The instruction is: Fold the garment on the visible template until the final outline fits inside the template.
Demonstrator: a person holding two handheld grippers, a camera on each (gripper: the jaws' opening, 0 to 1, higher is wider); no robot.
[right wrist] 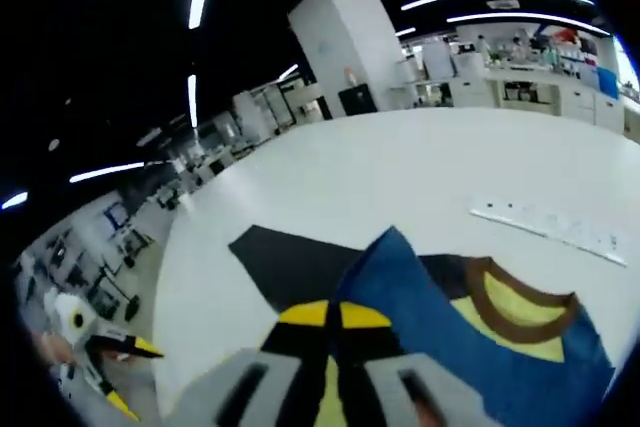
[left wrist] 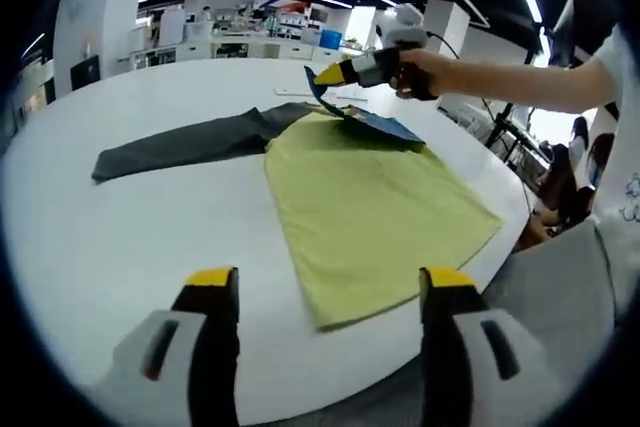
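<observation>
We are lifting the shirt (left wrist: 370,197) sleeve (right wrist: 400,287) with the right tongs (left wrist: 318,75) clamped at twelve o'clock; left tongs (left wrist: 330,282) are hovering apart; we should be folding it inward evenly.

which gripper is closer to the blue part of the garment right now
Right. The right gripper is shut on the blue part of the garment, lifting its edge at the far side. The left gripper hangs open at the near table edge, apart from it.

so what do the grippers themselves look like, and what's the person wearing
The left gripper has two black fingers with yellow tips on pale grey bodies. The right gripper has the same yellow-tipped black fingers, a grey body and a white top part with a dark cable behind. The person wears a white short sleeve.
</observation>
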